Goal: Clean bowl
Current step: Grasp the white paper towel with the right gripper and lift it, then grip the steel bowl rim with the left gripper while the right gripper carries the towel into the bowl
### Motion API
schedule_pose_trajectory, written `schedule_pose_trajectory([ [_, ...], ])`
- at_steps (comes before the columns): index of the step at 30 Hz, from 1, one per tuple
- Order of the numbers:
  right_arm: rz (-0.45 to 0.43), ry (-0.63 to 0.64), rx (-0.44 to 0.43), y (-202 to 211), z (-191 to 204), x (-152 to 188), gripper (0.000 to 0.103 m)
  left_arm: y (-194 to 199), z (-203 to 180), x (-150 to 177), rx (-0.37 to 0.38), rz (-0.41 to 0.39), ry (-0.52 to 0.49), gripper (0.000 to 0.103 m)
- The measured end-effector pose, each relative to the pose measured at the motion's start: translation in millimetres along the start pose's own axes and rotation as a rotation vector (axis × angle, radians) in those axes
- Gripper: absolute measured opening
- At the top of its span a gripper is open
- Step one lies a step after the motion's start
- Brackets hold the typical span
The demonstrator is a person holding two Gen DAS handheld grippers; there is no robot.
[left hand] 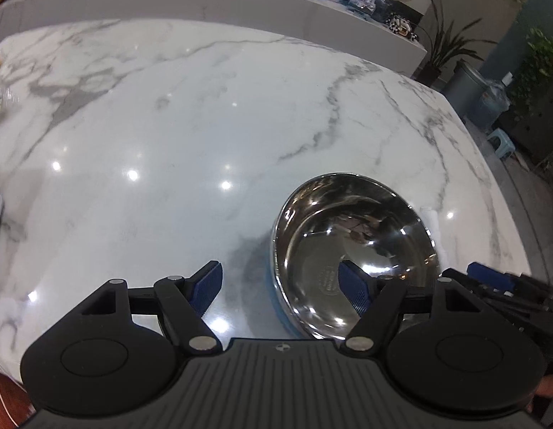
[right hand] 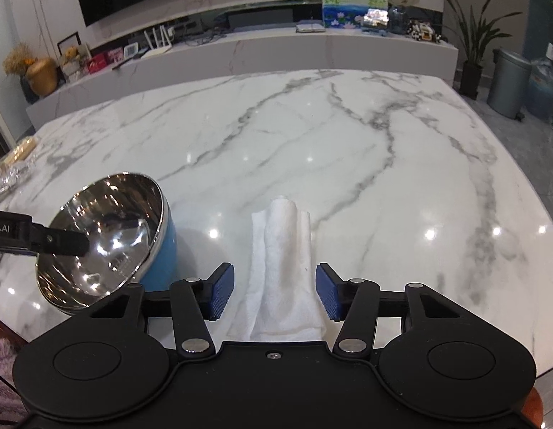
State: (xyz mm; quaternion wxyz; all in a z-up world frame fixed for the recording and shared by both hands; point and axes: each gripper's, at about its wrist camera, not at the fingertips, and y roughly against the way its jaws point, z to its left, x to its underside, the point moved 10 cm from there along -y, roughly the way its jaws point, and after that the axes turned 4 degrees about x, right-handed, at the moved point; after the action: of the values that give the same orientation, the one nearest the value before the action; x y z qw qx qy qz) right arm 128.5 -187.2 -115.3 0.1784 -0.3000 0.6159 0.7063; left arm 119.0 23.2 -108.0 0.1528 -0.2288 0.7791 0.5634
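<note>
A steel bowl [left hand: 355, 250] with a blue outer wall sits on the marble table [left hand: 169, 125], tipped toward me. My left gripper [left hand: 280, 287] is open and straddles its near rim: one blue pad is inside the bowl, the other outside to the left. The right wrist view shows the bowl [right hand: 104, 228] at the left with the left gripper [right hand: 58, 241] reaching into it. A folded white towel [right hand: 283, 250] lies flat on the table [right hand: 347, 143]. My right gripper [right hand: 274, 291] is open, one pad on each side of the towel, touching nothing. A sliver of towel [left hand: 431, 218] shows behind the bowl.
Crumpled clear plastic [right hand: 11, 175] lies at the table's left edge. Beyond the table runs a low white ledge [right hand: 276, 46] with pictures and small items. A grey bin [right hand: 508, 85], a potted plant [right hand: 473, 43] and a small stool [left hand: 499, 143] stand on the floor to the right.
</note>
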Motion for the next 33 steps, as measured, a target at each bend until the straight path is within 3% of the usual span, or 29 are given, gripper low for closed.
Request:
schedule_pose_trajectory([
  [5,0.012,0.025,0.008,-9,0,1,0.047,-7,-3,5,0.005,0.037,-0.017,0.053],
  [14,0.032,0.07,0.022,-24,-1,3,0.023,-15,-3,10,0.009,0.063,-0.028,0.025],
  [19,0.043,0.094,0.03,-33,-2,4,0.011,-15,-2,14,0.014,0.06,-0.027,0.023],
  [23,0.055,0.086,0.015,-30,0,2,0.009,-14,-2,13,0.003,0.06,-0.031,0.021],
  [27,0.012,0.075,-0.075,-6,8,-23,0.009,-16,-4,11,-0.004,0.055,-0.036,0.021],
  [30,-0.015,0.091,-0.196,16,29,-45,0.009,-17,-5,10,-0.008,0.049,-0.036,0.021],
  [33,0.037,0.15,-0.234,13,46,-42,0.009,-17,-5,10,-0.011,0.043,-0.04,0.02],
])
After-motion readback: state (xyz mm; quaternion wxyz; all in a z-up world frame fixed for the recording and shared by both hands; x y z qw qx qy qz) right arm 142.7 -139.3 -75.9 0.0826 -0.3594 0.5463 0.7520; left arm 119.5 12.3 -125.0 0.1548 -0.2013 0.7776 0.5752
